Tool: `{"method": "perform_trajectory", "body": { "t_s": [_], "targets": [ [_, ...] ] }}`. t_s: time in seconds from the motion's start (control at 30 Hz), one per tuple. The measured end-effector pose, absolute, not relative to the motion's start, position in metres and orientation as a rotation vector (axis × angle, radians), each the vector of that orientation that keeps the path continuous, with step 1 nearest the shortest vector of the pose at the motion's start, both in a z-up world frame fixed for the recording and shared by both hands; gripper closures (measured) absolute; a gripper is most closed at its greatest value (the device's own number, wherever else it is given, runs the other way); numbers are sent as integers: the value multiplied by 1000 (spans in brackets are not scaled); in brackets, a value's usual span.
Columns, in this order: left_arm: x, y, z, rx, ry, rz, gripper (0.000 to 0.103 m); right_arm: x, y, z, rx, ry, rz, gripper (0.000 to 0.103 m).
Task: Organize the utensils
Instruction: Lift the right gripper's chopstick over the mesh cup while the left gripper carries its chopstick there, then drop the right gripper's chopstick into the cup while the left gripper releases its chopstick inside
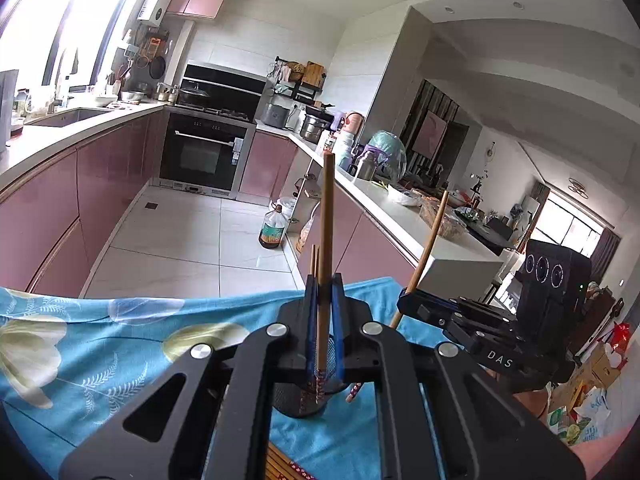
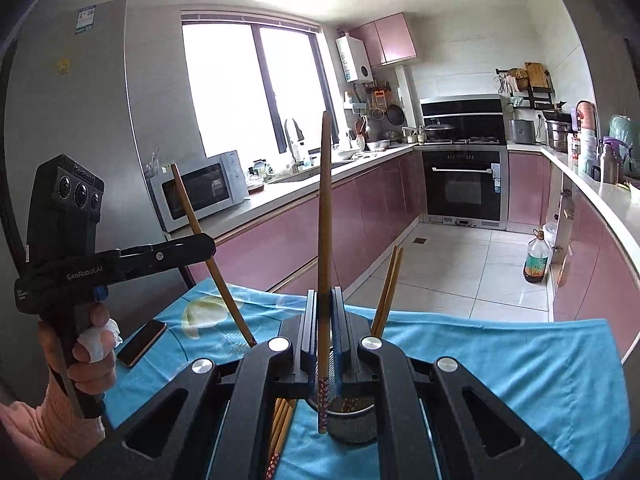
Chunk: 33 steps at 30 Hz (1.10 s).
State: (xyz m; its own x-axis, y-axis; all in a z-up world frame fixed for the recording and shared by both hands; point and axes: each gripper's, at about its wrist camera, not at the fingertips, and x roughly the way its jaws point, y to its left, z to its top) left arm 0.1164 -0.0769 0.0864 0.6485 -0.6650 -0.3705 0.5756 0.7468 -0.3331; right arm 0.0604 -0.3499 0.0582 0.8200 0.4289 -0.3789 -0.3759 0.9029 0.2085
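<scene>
Both grippers are carrying one chopstick apiece. Left gripper point(image 1: 325, 292): fingers clamped on an upright chopstick point(image 1: 327, 216) above the mesh holder point(image 1: 298, 404). Right gripper point(image 2: 325, 304): fingers pinching a second chopstick point(image 2: 325, 200), its patterned end hanging just over the holder's rim. Two chopsticks point(image 2: 387, 292) are already standing in the holder; a loose bundle point(image 2: 282, 424) is lying on the blue-clothed worktop point(image 2: 520, 360). Judging it partway through: two in, two in hand, several waiting.

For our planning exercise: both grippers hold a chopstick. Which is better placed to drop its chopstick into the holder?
Probably left: the left gripper holds its chopstick with the end over the holder; the right chopstick ends beside the rim.
</scene>
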Motion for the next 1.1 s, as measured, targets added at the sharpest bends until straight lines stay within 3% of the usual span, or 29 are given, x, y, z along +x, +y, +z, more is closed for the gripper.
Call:
{"method": "perform_trajectory", "body": {
  "t_s": [0.37,1.1],
  "targets": [
    [153,-104,71,-150,545,-667,96,90,-353,52,159,437,381,97],
    [202,-147,-6,-5,770,-651,95,132,-351,-16,181,701,333,95]
  ]
}}
